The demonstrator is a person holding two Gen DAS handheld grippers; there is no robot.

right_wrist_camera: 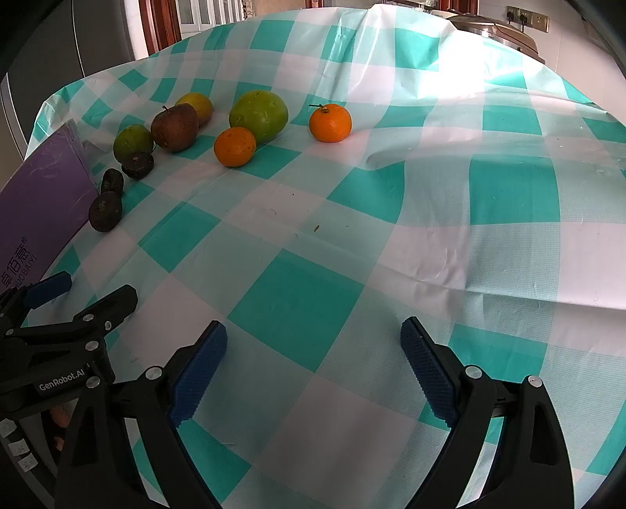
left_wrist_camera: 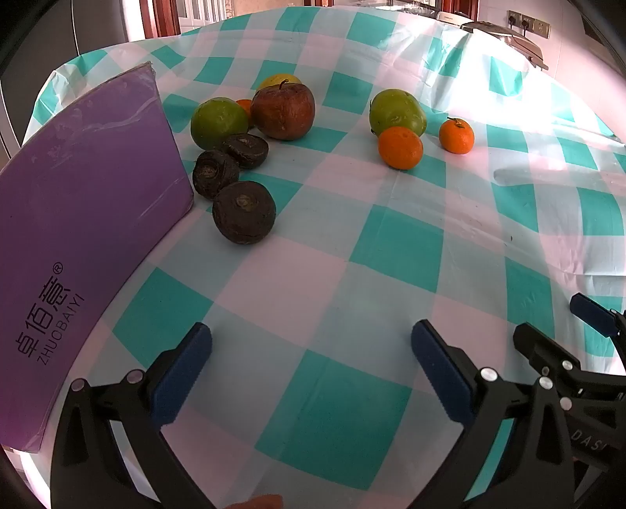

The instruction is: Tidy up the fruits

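Fruit lies loose on the checked tablecloth (left_wrist_camera: 352, 242). On the left are three dark round fruits (left_wrist_camera: 243, 211), a green fruit (left_wrist_camera: 218, 122), a brown apple (left_wrist_camera: 282, 111) and a yellow fruit (left_wrist_camera: 278, 80) behind it. Further right sit a large green fruit (left_wrist_camera: 397, 111) and two oranges (left_wrist_camera: 400, 147) (left_wrist_camera: 456, 135). My left gripper (left_wrist_camera: 311, 340) hangs open over bare cloth, well short of the fruit. My right gripper (right_wrist_camera: 313, 336) is open too, empty, with the oranges (right_wrist_camera: 234, 146) (right_wrist_camera: 330, 122) and the large green fruit (right_wrist_camera: 258, 115) far ahead.
A purple box (left_wrist_camera: 82, 219) with printed lettering stands along the left, touching the dark fruits. The right gripper's fingers (left_wrist_camera: 590, 313) show at the left wrist view's right edge. An appliance (right_wrist_camera: 497, 29) and wall sockets (right_wrist_camera: 526, 17) lie beyond the table's far edge.
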